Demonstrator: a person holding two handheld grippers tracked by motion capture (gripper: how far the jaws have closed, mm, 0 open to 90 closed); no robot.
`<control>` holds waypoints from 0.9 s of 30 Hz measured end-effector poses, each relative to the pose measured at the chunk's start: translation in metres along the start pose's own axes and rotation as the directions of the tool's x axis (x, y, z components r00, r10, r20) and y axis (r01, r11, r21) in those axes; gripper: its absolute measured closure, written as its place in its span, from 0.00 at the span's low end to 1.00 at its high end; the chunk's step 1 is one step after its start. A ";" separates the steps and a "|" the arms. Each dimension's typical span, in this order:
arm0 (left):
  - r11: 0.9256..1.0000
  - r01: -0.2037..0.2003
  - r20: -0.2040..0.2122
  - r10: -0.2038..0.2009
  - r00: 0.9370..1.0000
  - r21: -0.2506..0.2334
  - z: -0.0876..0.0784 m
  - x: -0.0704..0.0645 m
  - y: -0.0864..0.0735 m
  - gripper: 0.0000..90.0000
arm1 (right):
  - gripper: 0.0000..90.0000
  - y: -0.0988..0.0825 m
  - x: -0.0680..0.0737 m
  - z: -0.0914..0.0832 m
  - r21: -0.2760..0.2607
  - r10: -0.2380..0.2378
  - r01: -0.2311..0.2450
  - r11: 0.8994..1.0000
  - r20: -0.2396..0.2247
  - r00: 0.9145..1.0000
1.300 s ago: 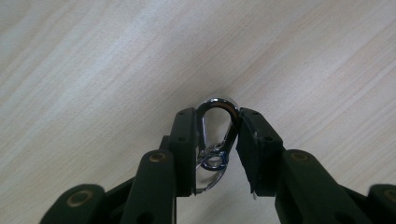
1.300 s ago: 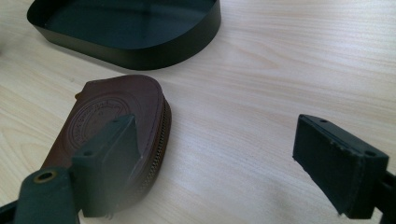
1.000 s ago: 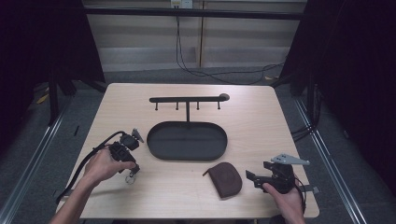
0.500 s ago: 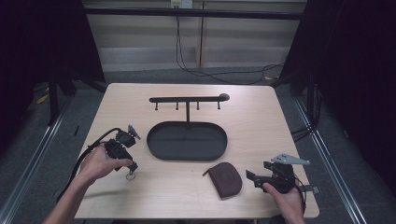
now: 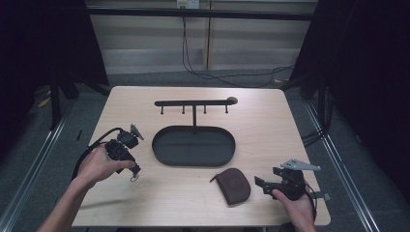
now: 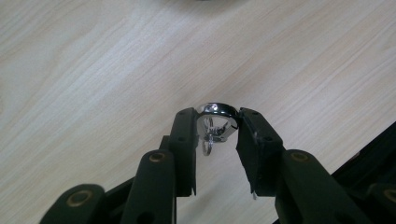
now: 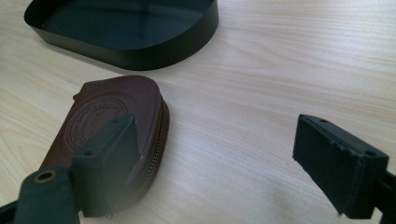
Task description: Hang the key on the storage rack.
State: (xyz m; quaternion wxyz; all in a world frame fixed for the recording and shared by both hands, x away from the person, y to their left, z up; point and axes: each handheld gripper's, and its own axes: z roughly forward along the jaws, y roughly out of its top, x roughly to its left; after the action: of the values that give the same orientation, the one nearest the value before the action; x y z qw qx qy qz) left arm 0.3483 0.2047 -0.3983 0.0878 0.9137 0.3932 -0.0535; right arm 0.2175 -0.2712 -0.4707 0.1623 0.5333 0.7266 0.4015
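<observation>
My left gripper hangs over the table's left side, pointing down, and its jaws are shut on a silver metal ring. A smaller ring and clip dangle from it between the pads. The ring hangs just above the wood. At the front right, my right gripper rests low with its jaws wide apart and nothing between them. A brown leather zip pouch lies flat just to its left; in the right gripper view the pouch sits behind the left jaw, and I cannot tell whether they touch.
A black oval tray stands mid-table, its wall just beyond the pouch. Behind it rises a black rack with several hooks. Cables trail from both grippers. Bare wood lies between the tray and the front edge.
My left hand has risen a little and drawn back toward the left, carrying the ring up off the table. The right gripper and the pouch have stayed put.
</observation>
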 end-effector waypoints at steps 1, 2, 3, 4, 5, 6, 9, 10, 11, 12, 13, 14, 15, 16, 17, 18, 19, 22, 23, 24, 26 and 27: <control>1.000 0.001 -0.001 -0.001 1.000 -0.004 -0.002 0.000 0.000 0.76 | 0.15 0.000 0.000 0.000 0.000 0.000 0.000 1.000 0.000 1.000; 1.000 0.002 0.001 -0.002 1.000 -0.004 -0.003 0.000 0.000 0.76 | 0.15 0.000 0.000 0.000 0.000 0.001 -0.001 1.000 0.000 1.000; 1.000 0.003 0.000 -0.003 1.000 -0.008 -0.004 0.000 0.000 0.76 | 0.15 0.000 0.000 0.000 0.000 0.001 -0.001 1.000 0.000 1.000; 1.000 0.002 0.000 -0.002 1.000 -0.007 -0.006 0.000 0.001 0.76 | 0.15 0.000 0.000 0.000 0.000 0.001 -0.001 1.000 0.000 1.000; 1.000 0.003 0.000 -0.003 1.000 -0.009 -0.007 0.000 0.001 0.76 | 0.15 0.000 0.000 0.000 0.001 0.000 0.000 1.000 0.000 1.000; 1.000 -0.001 0.000 0.001 1.000 -0.005 -0.008 -0.001 0.002 0.76 | 0.15 0.000 0.000 0.000 0.002 0.000 0.000 1.000 0.000 1.000; 1.000 -0.005 -0.002 0.005 1.000 -0.001 -0.011 -0.003 0.004 0.76 | 0.15 0.000 0.000 0.000 0.000 0.001 -0.001 1.000 0.000 1.000; 1.000 -0.006 -0.005 0.006 1.000 0.001 -0.012 -0.003 0.004 0.76 | 0.15 0.000 0.000 0.000 0.000 0.000 0.000 1.000 0.000 1.000; 1.000 -0.004 -0.005 0.004 1.000 -0.001 -0.013 -0.003 0.005 0.76 | 0.15 0.000 0.000 0.000 0.001 0.000 0.000 1.000 0.000 1.000; 1.000 -0.002 -0.006 0.002 1.000 -0.001 -0.014 -0.004 0.005 0.76 | 0.15 0.000 0.000 0.000 0.001 0.000 0.000 1.000 0.001 1.000; 1.000 -0.006 -0.008 0.006 1.000 0.008 -0.015 -0.004 0.006 0.76 | 0.15 0.000 0.000 0.000 0.001 0.000 0.000 1.000 0.000 1.000; 1.000 -0.008 -0.003 0.009 1.000 0.011 -0.016 -0.005 0.007 0.76 | 0.15 0.000 0.000 0.000 0.000 0.000 0.000 1.000 0.000 1.000; 1.000 -0.009 -0.006 0.009 1.000 0.011 -0.017 -0.005 0.007 0.76 | 0.15 0.000 0.000 0.000 0.000 0.000 0.000 1.000 0.000 1.000; 1.000 -0.012 -0.006 0.012 1.000 0.009 -0.018 -0.005 0.008 0.76 | 0.15 0.000 0.000 0.000 0.001 0.001 -0.001 1.000 0.000 1.000; 1.000 -0.009 -0.003 0.009 1.000 0.007 -0.019 -0.005 0.008 0.76 | 0.15 0.000 0.000 0.000 0.001 0.000 0.000 1.000 -0.001 1.000; 1.000 -0.011 -0.004 0.011 1.000 0.008 -0.020 -0.005 0.009 0.76 | 0.15 0.000 0.000 0.000 0.001 -0.001 0.001 1.000 0.001 1.000; 1.000 -0.011 -0.008 0.011 1.000 0.012 -0.021 -0.006 0.009 0.76 | 0.15 0.000 0.000 0.000 0.001 0.000 0.000 1.000 0.001 1.000; 1.000 -0.013 -0.007 0.013 1.000 0.008 -0.026 -0.005 0.010 0.76 | 0.15 0.000 0.000 0.000 0.001 0.000 0.000 1.000 0.001 1.000; 1.000 -0.011 -0.006 0.011 1.000 0.005 -0.027 -0.006 0.011 0.76 | 0.15 0.000 0.000 0.000 0.001 0.000 0.000 1.000 0.001 1.000; 1.000 -0.010 -0.007 0.010 1.000 0.003 -0.028 -0.006 0.011 0.76 | 0.15 0.000 0.000 0.000 0.002 0.001 -0.001 1.000 0.002 1.000; 1.000 -0.009 -0.013 0.009 1.000 0.009 -0.031 -0.006 0.013 0.76 | 0.15 0.000 0.000 0.000 0.002 0.001 -0.001 1.000 0.002 1.000; 1.000 -0.007 -0.015 0.007 1.000 0.006 -0.032 -0.006 0.013 0.76 | 0.15 0.000 0.000 0.000 0.001 0.000 0.000 1.000 0.001 1.000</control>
State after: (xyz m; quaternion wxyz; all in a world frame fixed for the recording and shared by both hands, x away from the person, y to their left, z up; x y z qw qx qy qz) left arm 0.3546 0.1979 -0.3645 0.0825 0.9156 0.3906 -0.0475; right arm 0.2175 -0.2713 -0.4709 0.1626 0.5336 0.7269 0.4006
